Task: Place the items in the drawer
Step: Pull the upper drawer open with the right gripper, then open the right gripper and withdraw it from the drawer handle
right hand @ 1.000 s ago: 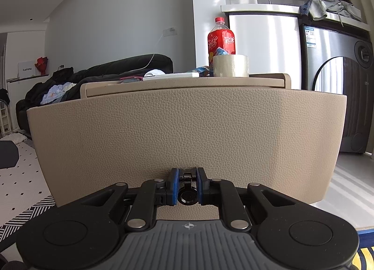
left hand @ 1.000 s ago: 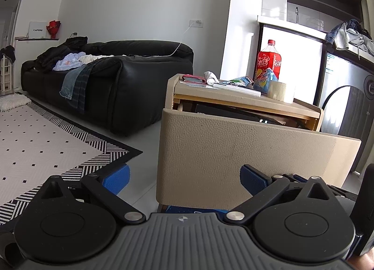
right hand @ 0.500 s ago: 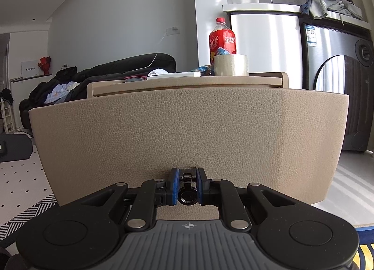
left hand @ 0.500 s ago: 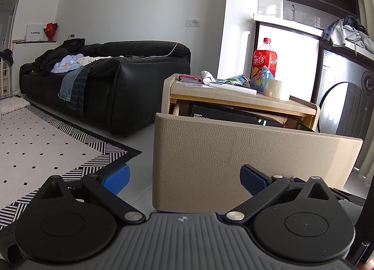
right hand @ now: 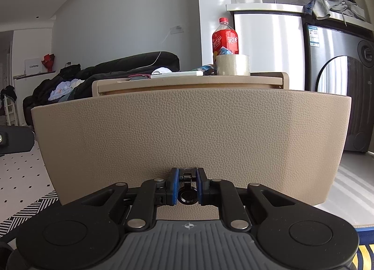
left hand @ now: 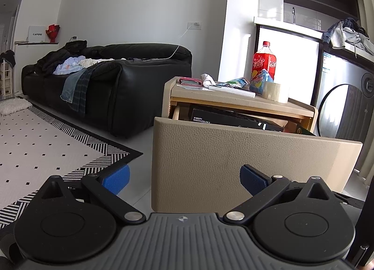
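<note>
- I see the drawer (right hand: 191,129) pulled out of the small beige cabinet (left hand: 240,104); its front is a wide panel of pebbled, leather-like tan, and it fills the middle of my right view.
- My right gripper (right hand: 186,184) is closed tight on the drawer handle (right hand: 187,194), a small black ring pull low on the centre of that panel, with a blue pad on either side of it.
- My left gripper (left hand: 184,177) stands wide apart and holds nothing; its left pad is over the floor, its right pad in front of the drawer front, near its lower edge.
- The left view looks down from the left and shows inside the drawer: a black box (left hand: 224,118) with white lettering lies there, with wooden drawer sides around it. The right view sits too low to see any of that.
- On the cabinet top I see a roll of tape (right hand: 233,65) at the near right, a red soda bottle (right hand: 225,37) behind it, a flat white box (left hand: 231,91), and a pink item (left hand: 190,80) at the far left.
- Only the left view shows the black sofa (left hand: 131,83) in full and the patterned rug (left hand: 46,146) on the near left.
- To the right stands a washing machine (right hand: 339,83).
</note>
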Demonstrator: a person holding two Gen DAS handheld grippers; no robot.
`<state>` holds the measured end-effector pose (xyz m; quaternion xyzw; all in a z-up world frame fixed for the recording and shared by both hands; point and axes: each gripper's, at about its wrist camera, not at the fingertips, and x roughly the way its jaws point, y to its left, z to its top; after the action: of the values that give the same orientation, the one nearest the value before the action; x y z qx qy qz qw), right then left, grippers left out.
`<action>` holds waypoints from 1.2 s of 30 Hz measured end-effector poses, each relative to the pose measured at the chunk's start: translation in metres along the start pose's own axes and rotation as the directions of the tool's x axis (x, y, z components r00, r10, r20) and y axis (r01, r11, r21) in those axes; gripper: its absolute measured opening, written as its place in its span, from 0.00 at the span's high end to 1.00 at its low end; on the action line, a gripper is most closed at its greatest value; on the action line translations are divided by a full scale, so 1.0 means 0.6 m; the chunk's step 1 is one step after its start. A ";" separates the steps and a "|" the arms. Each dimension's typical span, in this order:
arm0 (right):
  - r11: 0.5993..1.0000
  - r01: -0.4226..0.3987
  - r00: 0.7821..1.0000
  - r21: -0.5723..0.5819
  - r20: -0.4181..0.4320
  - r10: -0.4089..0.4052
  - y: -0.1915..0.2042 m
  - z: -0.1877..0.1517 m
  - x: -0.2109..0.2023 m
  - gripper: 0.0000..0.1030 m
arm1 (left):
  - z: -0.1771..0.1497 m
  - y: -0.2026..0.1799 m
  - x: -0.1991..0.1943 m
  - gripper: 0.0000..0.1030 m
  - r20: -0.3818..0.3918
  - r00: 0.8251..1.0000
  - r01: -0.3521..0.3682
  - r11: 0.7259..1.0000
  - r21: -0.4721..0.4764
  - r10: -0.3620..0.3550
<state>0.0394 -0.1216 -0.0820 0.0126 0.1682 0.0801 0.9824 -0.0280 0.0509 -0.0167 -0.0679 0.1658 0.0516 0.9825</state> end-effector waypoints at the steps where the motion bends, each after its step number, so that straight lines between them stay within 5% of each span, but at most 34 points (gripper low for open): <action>1: 1.000 0.001 1.000 -0.004 0.002 -0.001 0.001 -0.001 -0.001 0.84 | 0.000 0.001 0.001 0.00 -0.002 1.000 0.003 1.000 -0.003 -0.003; 16: 0.997 -0.031 0.999 -0.065 -0.012 0.030 -0.005 0.002 -0.012 0.78 | 0.015 -0.016 0.002 0.00 0.019 1.000 0.012 1.000 0.027 -0.013; 19: 0.997 -0.034 0.999 -0.065 -0.002 0.034 -0.014 0.007 -0.018 0.66 | 0.021 -0.023 0.004 0.00 0.026 1.000 0.015 0.999 0.034 -0.016; 36: 0.999 -0.013 0.998 -0.033 0.059 0.015 -0.054 0.039 -0.047 0.47 | 0.083 -0.067 0.023 0.00 0.092 0.994 0.041 0.994 0.099 -0.050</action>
<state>0.0259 -0.1582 -0.0523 0.0001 0.1378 0.0892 0.9864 0.0060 0.0199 0.0302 -0.0215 0.1199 0.0241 0.9923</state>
